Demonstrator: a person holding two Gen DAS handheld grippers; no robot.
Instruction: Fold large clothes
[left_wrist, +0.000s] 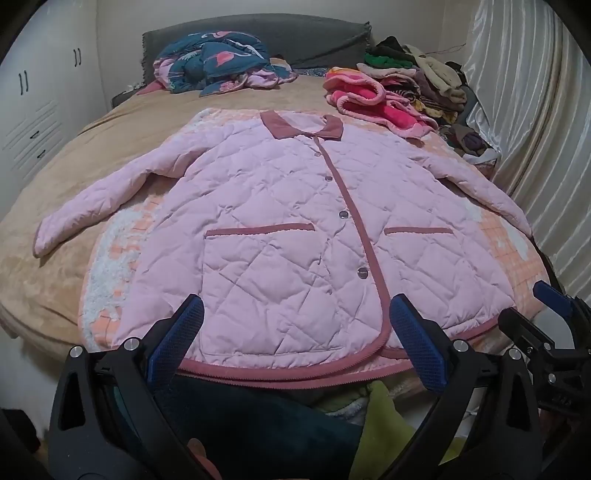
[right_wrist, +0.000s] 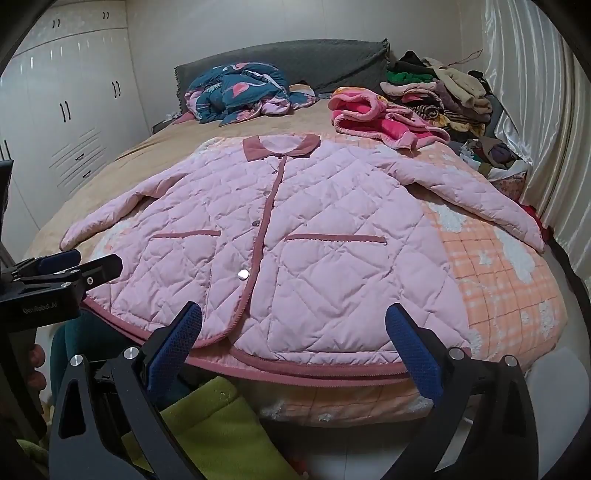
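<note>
While both grippers hang wide and empty just short of its hem, jacket (left_wrist: 288, 236) lies flat, buttoned, collar-to-hem axis running straight away: left gripper (left_wrist: 295, 343) before left panel, right gripper (right_wrist: 295, 343) before right panel, equally near.

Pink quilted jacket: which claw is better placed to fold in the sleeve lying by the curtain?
Right, probably. The right claw sits open at the hem on that sleeve's side; the left claw faces the jacket's other half.
</note>
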